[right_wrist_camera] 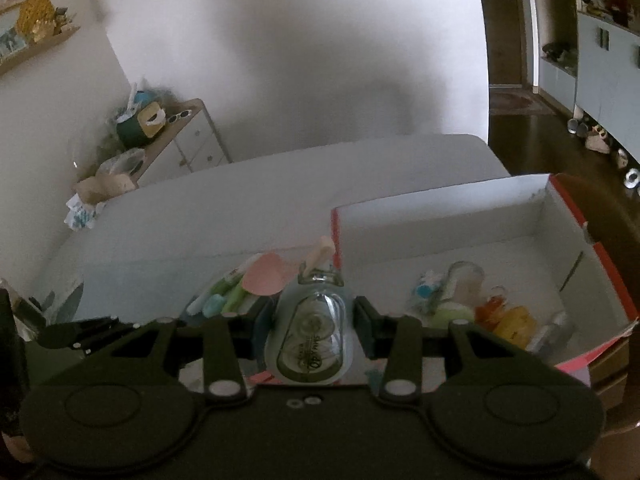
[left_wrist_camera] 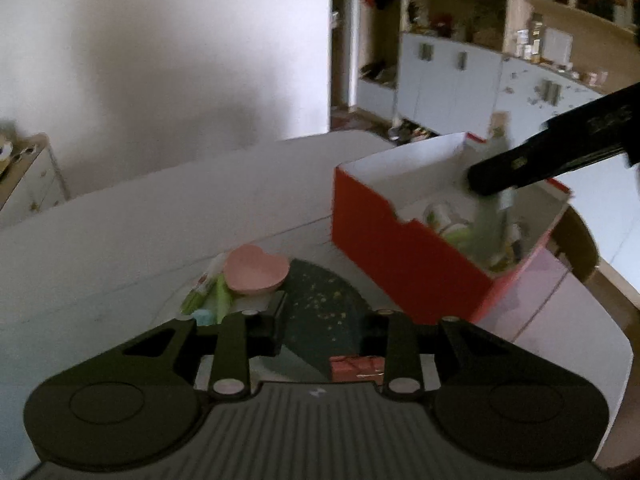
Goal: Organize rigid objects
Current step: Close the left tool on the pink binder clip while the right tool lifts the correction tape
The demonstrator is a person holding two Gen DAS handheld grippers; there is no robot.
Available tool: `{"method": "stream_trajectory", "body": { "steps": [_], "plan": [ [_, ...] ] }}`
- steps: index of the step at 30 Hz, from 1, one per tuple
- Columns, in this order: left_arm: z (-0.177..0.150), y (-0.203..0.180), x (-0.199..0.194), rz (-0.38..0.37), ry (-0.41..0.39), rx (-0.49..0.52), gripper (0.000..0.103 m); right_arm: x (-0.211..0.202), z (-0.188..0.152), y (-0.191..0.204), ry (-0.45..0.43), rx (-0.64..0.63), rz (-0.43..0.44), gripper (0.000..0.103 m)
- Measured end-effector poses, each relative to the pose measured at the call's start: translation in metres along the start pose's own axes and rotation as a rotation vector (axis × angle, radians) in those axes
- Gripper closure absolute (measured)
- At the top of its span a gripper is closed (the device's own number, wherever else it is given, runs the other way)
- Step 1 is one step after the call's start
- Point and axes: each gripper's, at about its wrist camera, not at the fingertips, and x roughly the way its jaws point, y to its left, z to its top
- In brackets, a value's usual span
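Note:
My right gripper (right_wrist_camera: pixel 314 320) is shut on a clear glass bottle (right_wrist_camera: pixel 310 332) with a pale stopper, held just left of the red box (right_wrist_camera: pixel 592 248). In the left wrist view the right gripper (left_wrist_camera: pixel 480 184) holds the blurred bottle (left_wrist_camera: pixel 494 200) over the red box (left_wrist_camera: pixel 384 248). The box holds several small items, among them a glass jar (right_wrist_camera: pixel 464 280) and orange and yellow pieces (right_wrist_camera: pixel 508 320). My left gripper (left_wrist_camera: pixel 324 320) is open and empty above a dark mat (left_wrist_camera: pixel 320 312). A pink heart-shaped dish (left_wrist_camera: pixel 256 270) lies beside green tubes (left_wrist_camera: pixel 212 292).
A small red gift box (left_wrist_camera: pixel 354 368) lies near the left gripper. The white table (left_wrist_camera: pixel 160 220) has a rounded edge at the right. A cabinet with clutter (right_wrist_camera: pixel 160 136) stands at the far left, and white cupboards (left_wrist_camera: pixel 460 76) stand behind.

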Motion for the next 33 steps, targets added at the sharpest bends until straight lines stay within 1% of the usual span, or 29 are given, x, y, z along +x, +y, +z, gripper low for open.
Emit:
{"method": "stream_trajectory", "body": {
  "steps": [3,6,7,8,9,10,11,12,13,14,15,18,20,21,22,26,33],
  "plan": [
    [-0.006,0.012,-0.002,0.007,0.026,-0.05,0.072,-0.003,0.002,-0.009,-0.006,-0.001,-0.001,0.06],
    [-0.017,0.017,-0.005,0.014,0.047,-0.056,0.072,-0.005,0.002,-0.017,-0.009,0.005,-0.004,0.06],
    [-0.01,0.007,0.005,0.012,0.056,-0.055,0.072,-0.006,0.002,-0.019,-0.01,0.008,-0.005,0.06],
    [-0.012,0.006,0.006,0.007,0.065,-0.054,0.068,-0.006,0.002,-0.02,-0.01,0.009,-0.006,0.06],
    [-0.013,0.002,0.009,-0.001,0.073,-0.052,0.051,-0.006,0.002,-0.022,-0.009,0.01,-0.007,0.06],
    [-0.014,-0.002,0.012,-0.007,0.077,-0.053,0.04,-0.006,0.002,-0.023,-0.007,0.011,-0.007,0.06],
    [-0.021,-0.003,0.007,-0.006,0.072,-0.061,0.024,-0.006,0.002,-0.024,-0.007,0.01,-0.008,0.06],
    [-0.027,-0.002,0.004,-0.009,0.065,-0.07,0.021,-0.009,0.001,-0.026,-0.006,0.008,-0.008,0.06],
    [-0.032,-0.002,0.003,-0.019,0.07,-0.074,0.021,-0.008,0.001,-0.027,-0.004,0.007,-0.011,0.06],
    [-0.026,-0.014,0.014,-0.03,0.088,-0.07,0.021,-0.011,0.001,-0.03,-0.003,0.008,-0.012,0.06],
    [-0.029,-0.018,0.02,-0.036,0.106,-0.064,0.021,-0.011,0.001,-0.032,-0.003,0.008,-0.012,0.06],
    [-0.043,-0.028,0.029,-0.041,0.132,-0.03,0.021,-0.012,0.001,-0.034,0.001,0.006,-0.022,0.06],
    [-0.043,-0.039,0.043,-0.031,0.136,-0.006,0.021,-0.013,0.0,-0.036,0.004,0.006,-0.026,0.06],
    [-0.037,-0.052,0.054,-0.024,0.137,0.001,0.021,-0.014,0.0,-0.038,0.005,0.007,-0.029,0.06],
    [-0.039,-0.054,0.059,-0.018,0.137,0.004,0.021,-0.014,0.0,-0.039,0.005,0.007,-0.033,0.06],
    [-0.04,-0.058,0.077,0.017,0.152,-0.009,0.021,-0.016,-0.001,-0.045,0.008,0.012,-0.043,0.06],
    [-0.046,-0.054,0.091,0.039,0.173,-0.067,0.021,-0.015,-0.003,-0.057,0.02,0.023,-0.054,0.06]
  ]
}}
